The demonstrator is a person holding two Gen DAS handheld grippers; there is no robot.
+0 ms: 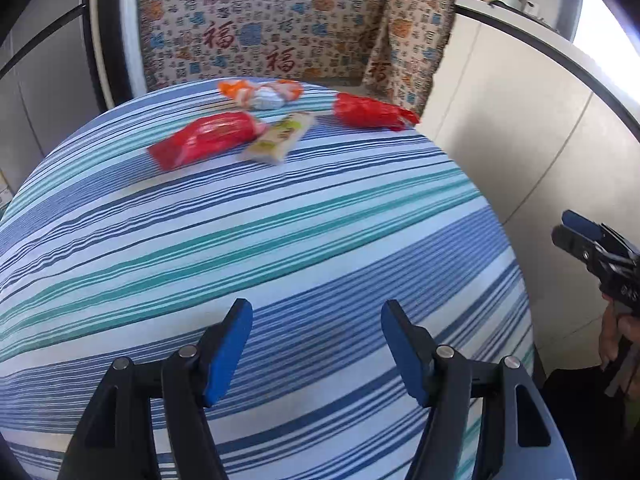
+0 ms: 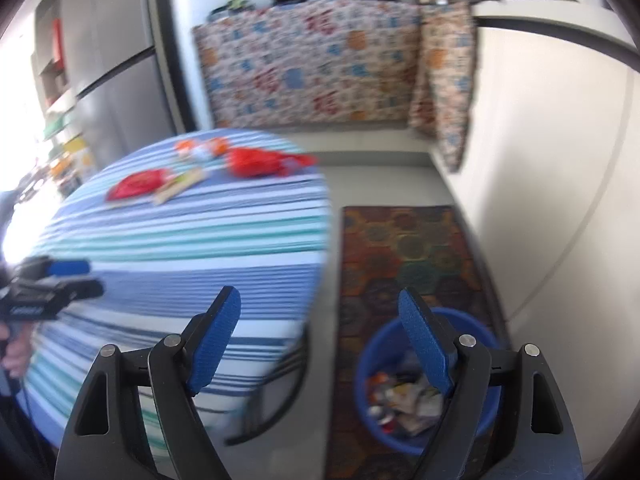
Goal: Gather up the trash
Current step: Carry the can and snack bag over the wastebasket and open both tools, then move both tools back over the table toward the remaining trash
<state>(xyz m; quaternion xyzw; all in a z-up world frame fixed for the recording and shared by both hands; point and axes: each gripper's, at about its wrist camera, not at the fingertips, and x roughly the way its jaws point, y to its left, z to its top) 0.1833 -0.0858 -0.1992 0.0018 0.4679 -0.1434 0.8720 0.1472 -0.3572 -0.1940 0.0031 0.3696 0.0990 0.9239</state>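
Several snack wrappers lie at the far side of the striped round table [image 1: 280,240]: a red wrapper [image 1: 204,142], a beige wrapper [image 1: 280,138], an orange-and-white wrapper [image 1: 260,94] and a second red wrapper [image 1: 372,112]. My left gripper [image 1: 317,312] hangs over the table's near part, open and with nothing in it. The right gripper [image 2: 319,300] is open and holds nothing, off the table's right edge and above a blue bin [image 2: 368,360] with wrappers inside. The right wrist view also shows the red wrappers [image 2: 138,185] [image 2: 256,162].
The bin stands on a patterned rug [image 2: 400,240] on the floor, between the table [image 2: 180,240] and a white counter wall [image 2: 540,160]. A patterned cloth [image 1: 260,28] hangs over the counter beyond the table. A person's hand [image 1: 616,332] grips the right tool's handle.
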